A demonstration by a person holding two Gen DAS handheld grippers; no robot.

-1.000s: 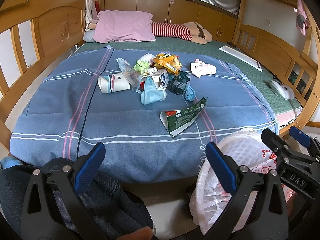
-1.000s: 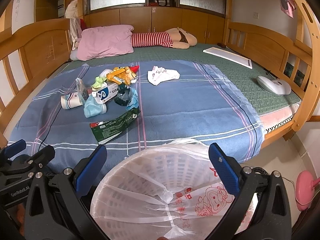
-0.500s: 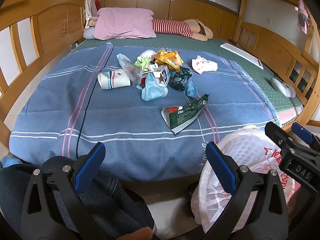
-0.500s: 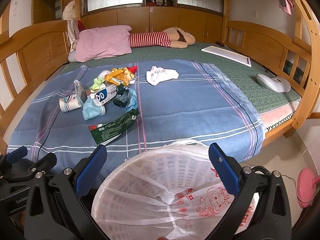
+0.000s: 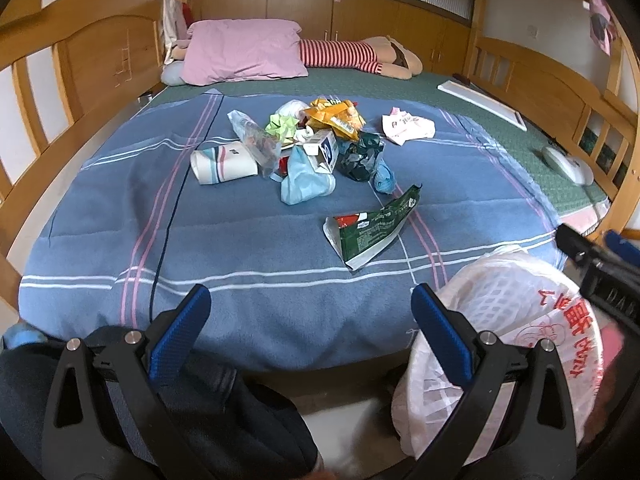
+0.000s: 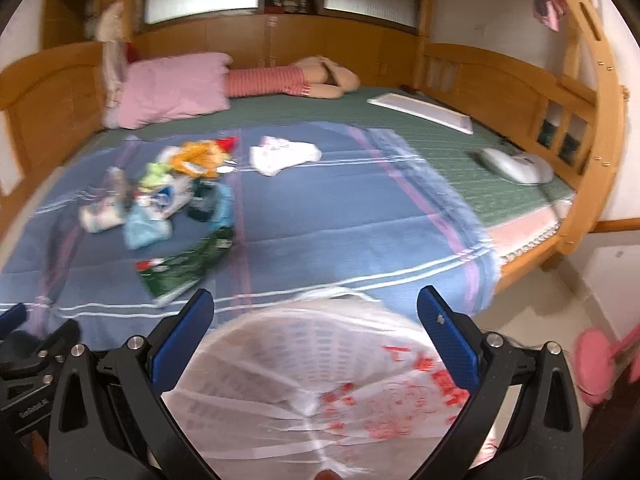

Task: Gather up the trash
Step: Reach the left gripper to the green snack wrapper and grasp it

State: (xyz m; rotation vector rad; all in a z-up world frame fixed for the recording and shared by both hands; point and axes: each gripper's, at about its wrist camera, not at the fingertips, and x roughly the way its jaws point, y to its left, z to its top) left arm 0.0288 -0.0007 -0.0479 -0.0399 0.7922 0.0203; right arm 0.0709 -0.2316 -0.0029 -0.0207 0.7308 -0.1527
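A heap of trash (image 5: pixel 308 148) lies on the blue striped blanket (image 5: pixel 120 208) near the middle of the bed (image 5: pixel 440 92), with a green snack wrapper (image 5: pixel 372 228) apart from it toward the near edge and a crumpled white paper (image 5: pixel 406 128) off toward the right side. A pink pillow (image 5: pixel 244 52) and a striped stuffed doll (image 5: pixel 360 56) rest at the far edge by the headboard cupboards, a flat white board (image 5: pixel 484 104) lies along the right rail, and a white device (image 5: pixel 568 162) sits near the right near corner. The left gripper (image 5: pixel 310 312) hangs low off the near edge over a dark-trousered knee (image 5: pixel 224 400), fingers spread wide and empty. The right gripper (image 6: pixel 316 312) is also spread, empty between its tips, with the white trash bag (image 6: pixel 320 372) bulging under and between its fingers; the bag blocks the floor below. The right view is smeared by blur, and alone shows a pink object (image 6: pixel 596 364) on the floor; the left view alone shows the knee and the heap sharply.
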